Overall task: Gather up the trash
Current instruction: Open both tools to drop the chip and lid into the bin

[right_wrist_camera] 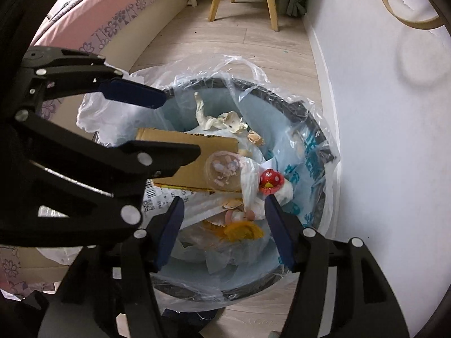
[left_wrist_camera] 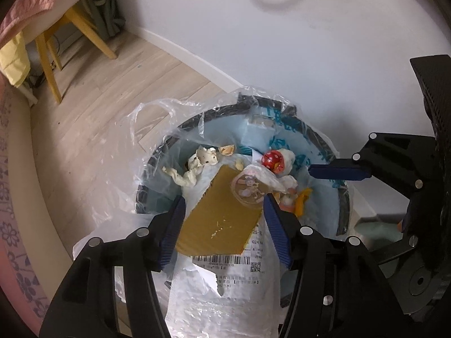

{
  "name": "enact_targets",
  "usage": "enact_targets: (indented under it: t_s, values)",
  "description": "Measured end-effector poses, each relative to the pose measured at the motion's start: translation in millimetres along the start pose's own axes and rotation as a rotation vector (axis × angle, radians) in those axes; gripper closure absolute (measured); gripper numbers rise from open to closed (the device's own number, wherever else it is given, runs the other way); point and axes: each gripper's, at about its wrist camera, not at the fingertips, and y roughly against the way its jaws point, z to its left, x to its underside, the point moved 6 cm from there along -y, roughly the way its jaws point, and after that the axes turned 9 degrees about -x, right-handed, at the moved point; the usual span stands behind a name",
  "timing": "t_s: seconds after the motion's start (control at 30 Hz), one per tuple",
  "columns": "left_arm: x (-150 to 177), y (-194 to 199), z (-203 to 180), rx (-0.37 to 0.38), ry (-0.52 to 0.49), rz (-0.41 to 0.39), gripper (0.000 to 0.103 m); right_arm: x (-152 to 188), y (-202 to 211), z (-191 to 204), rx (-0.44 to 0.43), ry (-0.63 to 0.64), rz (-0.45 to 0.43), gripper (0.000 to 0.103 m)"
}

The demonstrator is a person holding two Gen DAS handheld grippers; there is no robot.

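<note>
A round dark-rimmed trash bin (left_wrist_camera: 344,211) (right_wrist_camera: 293,104) with a clear plastic liner (left_wrist_camera: 157,129) (right_wrist_camera: 248,67) stands on the floor by the wall, full of rubbish. On top lie a brown cardboard piece (left_wrist_camera: 222,219) (right_wrist_camera: 191,146), a clear round lid (left_wrist_camera: 248,190) (right_wrist_camera: 222,173), a red spotted toy (left_wrist_camera: 272,161) (right_wrist_camera: 270,180), eggshells and a white mailer with a barcode (left_wrist_camera: 222,260). My left gripper (left_wrist_camera: 222,200) hangs open over the cardboard, its pads apart from it. Just right of it, my right gripper (right_wrist_camera: 224,201) is open above orange peel (right_wrist_camera: 242,231), holding nothing.
A chair with yellow wooden legs (left_wrist_camera: 50,64) (right_wrist_camera: 270,5) stands on the wood floor beyond the bin. A bed with a pink flowered cover (left_wrist_camera: 11,197) (right_wrist_camera: 93,28) runs along the left. The white wall (left_wrist_camera: 310,42) (right_wrist_camera: 394,140) is close behind the bin.
</note>
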Motion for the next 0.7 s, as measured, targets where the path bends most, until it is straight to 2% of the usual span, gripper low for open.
enact_targets:
  t_s: [0.07,0.1,0.17,0.33,0.43,0.7]
  values:
    - [0.4,0.0,-1.7,0.003,-0.011,-0.003,0.043,0.3,-0.2,0.3,0.009,0.004,-0.008,0.020]
    - [0.7,0.9,-1.8,0.004,-0.012,-0.006,0.040,0.1,-0.2,0.3,0.016,0.007,-0.012,0.015]
    - [1.3,2.5,-0.3,-0.001,-0.004,-0.018,0.028,-0.5,-0.2,0.9,0.045,0.024,-0.024,0.009]
    - [4.2,0.6,9.1,-0.054,0.054,-0.008,0.006,-1.3,1.2,1.7,0.074,0.045,-0.039,0.007]
    - [3.2,2.8,11.3,-0.059,0.069,-0.015,0.006,-1.2,2.2,0.8,0.083,0.049,-0.039,0.007]
    - [-0.1,16.2,1.3,-0.054,0.034,-0.039,0.006,0.0,13.1,-0.5,0.108,0.056,-0.042,0.007]
